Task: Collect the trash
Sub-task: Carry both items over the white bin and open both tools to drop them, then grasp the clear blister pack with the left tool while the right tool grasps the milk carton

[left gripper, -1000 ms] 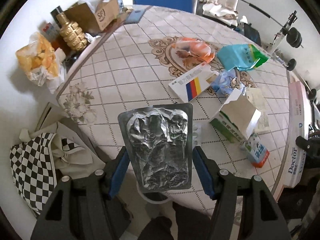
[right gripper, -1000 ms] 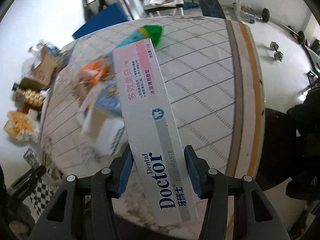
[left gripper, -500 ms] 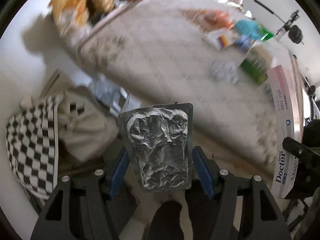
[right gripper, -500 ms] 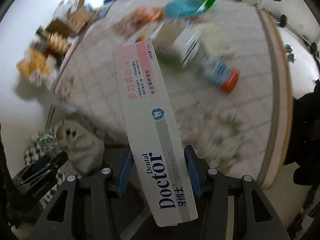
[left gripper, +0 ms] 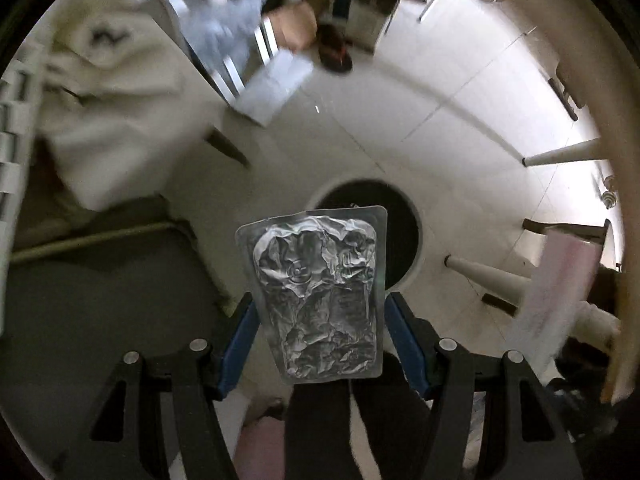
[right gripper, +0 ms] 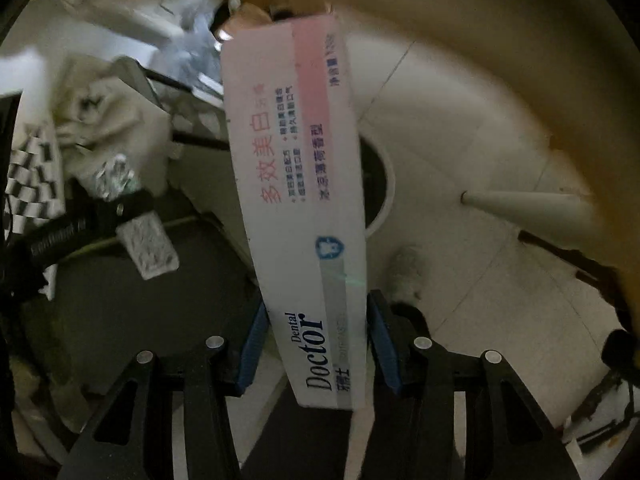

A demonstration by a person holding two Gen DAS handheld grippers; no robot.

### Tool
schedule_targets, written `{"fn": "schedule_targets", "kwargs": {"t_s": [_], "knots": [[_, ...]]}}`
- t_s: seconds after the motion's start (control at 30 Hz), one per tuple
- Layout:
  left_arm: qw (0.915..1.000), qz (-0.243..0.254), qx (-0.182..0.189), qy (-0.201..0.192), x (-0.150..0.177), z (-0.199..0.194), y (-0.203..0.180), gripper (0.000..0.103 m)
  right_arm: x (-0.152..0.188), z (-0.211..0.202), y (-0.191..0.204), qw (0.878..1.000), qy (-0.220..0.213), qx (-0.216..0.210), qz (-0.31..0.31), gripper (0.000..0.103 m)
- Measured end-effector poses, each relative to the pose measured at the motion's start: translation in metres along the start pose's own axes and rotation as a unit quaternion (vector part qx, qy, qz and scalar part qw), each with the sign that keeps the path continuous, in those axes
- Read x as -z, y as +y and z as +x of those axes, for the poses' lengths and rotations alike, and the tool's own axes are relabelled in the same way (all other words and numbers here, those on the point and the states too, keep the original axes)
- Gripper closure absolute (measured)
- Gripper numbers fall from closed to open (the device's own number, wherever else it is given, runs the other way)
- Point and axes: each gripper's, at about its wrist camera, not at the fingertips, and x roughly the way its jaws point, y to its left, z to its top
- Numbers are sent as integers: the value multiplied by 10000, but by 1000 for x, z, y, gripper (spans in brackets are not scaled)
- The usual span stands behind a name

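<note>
My left gripper (left gripper: 318, 340) is shut on a crumpled silver foil blister pack (left gripper: 316, 296), held upright over the floor under the table. A round bin with a dark opening (left gripper: 400, 216) sits on the floor just beyond it. My right gripper (right gripper: 314, 344) is shut on a white and pink "Dental Doctor" toothpaste box (right gripper: 296, 200), which also shows blurred at the right of the left wrist view (left gripper: 552, 296). The bin's white rim (right gripper: 384, 192) shows behind the box. The left gripper with the foil pack (right gripper: 116, 178) shows at the left of the right wrist view.
The table's curved edge (right gripper: 500, 48) arches overhead, with white table legs (left gripper: 488, 276) standing on the tiled floor (left gripper: 440, 92). A cream and checkered cloth bag (right gripper: 100, 112) lies at the left. A dark grey seat (left gripper: 100, 300) is at the lower left.
Both grippers have swung down from above the tabletop to below its edge, still holding the foil pack and the toothpaste box. The floor and the round bin have come into view.
</note>
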Motion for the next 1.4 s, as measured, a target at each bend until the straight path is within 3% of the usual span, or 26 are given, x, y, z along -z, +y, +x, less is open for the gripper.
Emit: {"fn": "schedule_targets", "kwargs": {"t_s": [0.1,0.2,0.33,0.4,0.43,0.47,0.53,0.7,0.83,1.13,1.4], "knots": [[9992,113,188,343,-22,80,0,42,-19,73,-15,9996,271,70,54,52],[9939,173,549,942,-40,158,0,42,-40,144,-30,9977,665,97,101,52],[9853,235,760,1511,-54,227,1,40,-62,218,-55,9924,1182,74,323,51],[9833,171,858,1594,-60,243,5,29,-69,233,-63,9921,1188,-7,414,47],[9834,135,886,1579,-61,244,8,20,-70,236,-67,9929,1119,-45,399,36],[9845,70,904,1501,-62,242,12,10,-70,237,-69,9938,1048,-15,370,18],[9884,48,792,1292,-62,230,20,7,-69,234,-71,9957,886,69,278,1],[9971,228,98,718,-41,194,32,7,-76,211,-56,9968,486,627,-88,1],[9979,383,-508,107,-14,157,33,7,-73,190,-32,9940,148,1027,-346,1],[9963,425,-734,-168,20,97,25,3,-50,119,-20,9914,-311,1210,-387,1],[9964,390,-664,-356,50,9,20,3,-13,29,3,9928,-489,1026,-375,1]]}}
